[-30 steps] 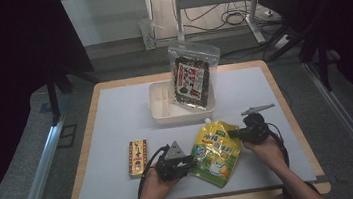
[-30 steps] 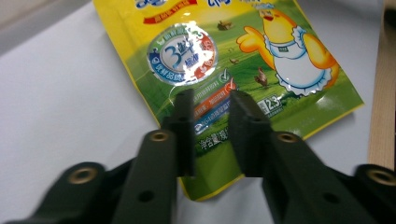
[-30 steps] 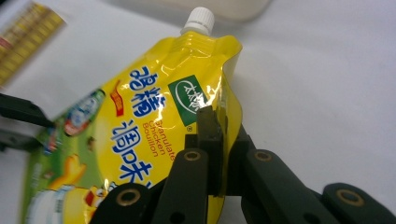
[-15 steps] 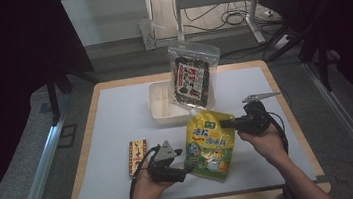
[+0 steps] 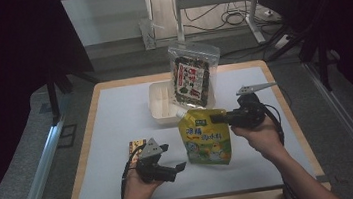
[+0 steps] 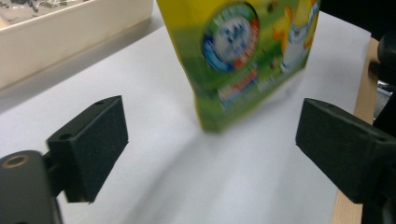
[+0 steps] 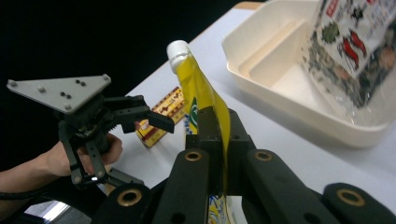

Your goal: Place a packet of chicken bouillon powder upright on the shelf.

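Right gripper clamped on the upper edge of the yellow spout pouch, holding it upright just off the white mat, white cap sticking up past the jaw tips in the right gripper view. Left gripper spread wide with nothing in it, sitting low and near the pouch's bottom corner; pouch base hanging right between and beyond its pads in the left gripper view. Cream tray just past the pouch on the far side of the right gripper, with the dark seaweed snack bag leaning up inside it. Small red-and-yellow packet flat on the mat just behind the left gripper. Handling guess: soft, floppy film, probably heavy-ish with liquid sloshing low, so likely to swing and sag from a one-edge pinch. Glossy too, so maybe slippery. Best bet for grabbing: the stiff seam near the spout or the flat side seal, not the squishy belly. Squeezing the middle probably just bulges it. Looks headed for the tray next to the snack bag, not there yet.
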A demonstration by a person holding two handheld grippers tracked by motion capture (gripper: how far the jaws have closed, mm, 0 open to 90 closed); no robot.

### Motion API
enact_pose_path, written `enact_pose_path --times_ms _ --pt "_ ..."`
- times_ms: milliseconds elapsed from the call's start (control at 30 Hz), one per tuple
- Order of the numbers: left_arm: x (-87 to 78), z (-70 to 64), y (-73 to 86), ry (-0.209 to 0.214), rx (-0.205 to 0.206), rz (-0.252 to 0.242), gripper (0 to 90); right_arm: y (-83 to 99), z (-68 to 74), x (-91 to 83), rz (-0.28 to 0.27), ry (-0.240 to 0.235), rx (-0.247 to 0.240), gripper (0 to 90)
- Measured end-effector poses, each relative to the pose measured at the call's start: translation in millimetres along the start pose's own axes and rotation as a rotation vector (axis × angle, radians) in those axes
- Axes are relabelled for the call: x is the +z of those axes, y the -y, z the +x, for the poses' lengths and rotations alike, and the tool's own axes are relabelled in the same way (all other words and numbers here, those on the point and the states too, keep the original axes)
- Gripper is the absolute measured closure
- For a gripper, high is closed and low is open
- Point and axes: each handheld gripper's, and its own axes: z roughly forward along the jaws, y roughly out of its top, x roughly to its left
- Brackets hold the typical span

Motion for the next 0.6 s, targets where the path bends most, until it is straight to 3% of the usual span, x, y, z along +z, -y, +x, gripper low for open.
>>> enact_pose_path --times_ms 167,367,600 --pt "-3.9 -1.5 2.9 -0.013 0.013 0.018 6.4 -11.6 8.9 0.0 -0.017 -0.002 -0.027 89.8" --pt "-12.0 -2.2 7.0 -0.027 -0.005 0.009 6.0 -21.3 8.8 3.8 -0.055 0.013 -0.032 89.8" --pt "-28.7 -3.2 18.2 -0.062 -0.028 0.010 6.1 -25.3 6.0 16.0 -0.099 -0.044 0.013 89.8"
